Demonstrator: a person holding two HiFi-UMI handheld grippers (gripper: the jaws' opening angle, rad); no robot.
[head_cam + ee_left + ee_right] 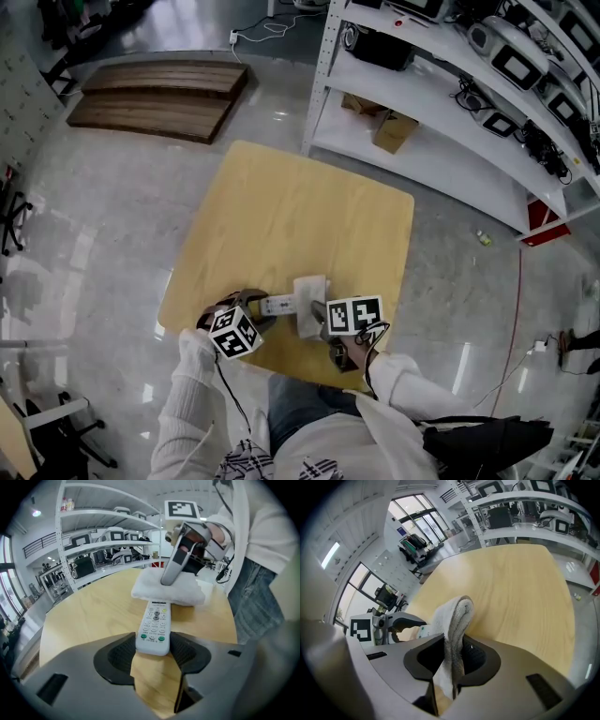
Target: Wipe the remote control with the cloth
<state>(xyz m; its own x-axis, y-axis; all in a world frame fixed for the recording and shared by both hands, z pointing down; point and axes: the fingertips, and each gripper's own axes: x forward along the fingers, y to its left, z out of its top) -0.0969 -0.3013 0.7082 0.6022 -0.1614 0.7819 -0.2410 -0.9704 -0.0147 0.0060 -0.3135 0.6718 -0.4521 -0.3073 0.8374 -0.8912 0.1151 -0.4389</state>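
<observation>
At the near edge of a pale square wooden table [300, 202], the left gripper [152, 651] clamps a slim white remote control [154, 625]. Its far end lies under a folded white towelling cloth [185, 590], pinched in the right gripper [452, 657]. White metal shelving [441, 141] stands far right on glossy grey floor [112, 206].

A pale wooden table [309, 216] stands beside white shelving [427, 141], with dark wooden boards [159, 98] lying farther off.

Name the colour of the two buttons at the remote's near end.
The buttons are green, on a white remote control. They show best in the left gripper view.
</observation>
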